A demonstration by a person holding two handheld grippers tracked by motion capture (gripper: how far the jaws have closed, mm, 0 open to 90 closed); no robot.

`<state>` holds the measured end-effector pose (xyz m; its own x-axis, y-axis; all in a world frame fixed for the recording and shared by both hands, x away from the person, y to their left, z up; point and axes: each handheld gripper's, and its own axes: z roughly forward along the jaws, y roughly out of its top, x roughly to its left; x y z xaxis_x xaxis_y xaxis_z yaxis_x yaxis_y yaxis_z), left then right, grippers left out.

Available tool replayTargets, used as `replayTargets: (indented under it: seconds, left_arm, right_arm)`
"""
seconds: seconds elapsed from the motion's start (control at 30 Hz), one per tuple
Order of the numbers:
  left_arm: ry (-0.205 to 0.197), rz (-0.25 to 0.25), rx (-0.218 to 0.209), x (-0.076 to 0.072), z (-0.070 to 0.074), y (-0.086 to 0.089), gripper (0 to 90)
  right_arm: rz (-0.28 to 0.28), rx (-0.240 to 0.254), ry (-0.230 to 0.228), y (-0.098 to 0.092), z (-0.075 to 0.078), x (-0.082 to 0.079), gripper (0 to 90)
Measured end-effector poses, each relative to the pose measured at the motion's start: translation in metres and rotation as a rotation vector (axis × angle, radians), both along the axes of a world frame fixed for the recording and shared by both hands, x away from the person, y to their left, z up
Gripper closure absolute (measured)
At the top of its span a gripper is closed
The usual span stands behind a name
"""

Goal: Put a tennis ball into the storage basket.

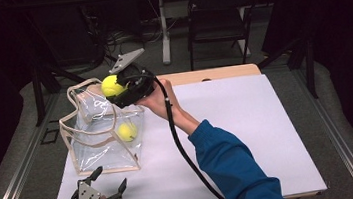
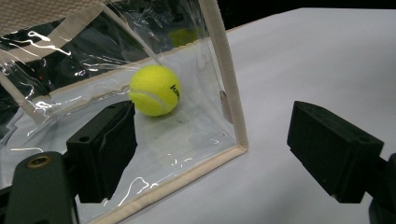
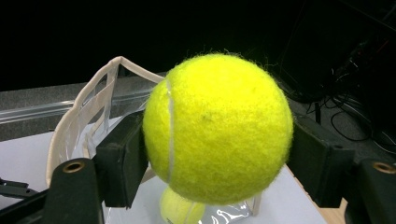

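The right gripper pinches a yellow tennis ball between its two black jaws, one pad pressed against each side of the ball, as the right gripper view makes plain. It holds the ball in the air above the open top of the clear plastic bag, at the bag's far right corner. The bag stands upright on the white table top, near the table's left edge, its beige trim and handles framing the see-through walls. A second tennis ball lies inside the bag on its bottom, close to the right wall; in the left gripper view it sits behind the clear wall, just past the bag's near corner. The left gripper rests low at the near edge of the table, just in front of the bag, its jaws spread wide with nothing between them, aimed at the bag's corner.
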<state>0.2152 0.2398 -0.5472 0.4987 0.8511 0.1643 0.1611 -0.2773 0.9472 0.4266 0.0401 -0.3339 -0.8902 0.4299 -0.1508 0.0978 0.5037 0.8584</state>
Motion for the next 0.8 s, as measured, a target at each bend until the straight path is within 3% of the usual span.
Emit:
replayTargets:
  seconds: [0.8]
  left_arm:
    - [-0.002,0.0,0.001,0.0,0.0,0.0,16.0]
  right_arm:
    - [0.043,-0.022,0.0,0.021,-0.008,-0.007,26.4]
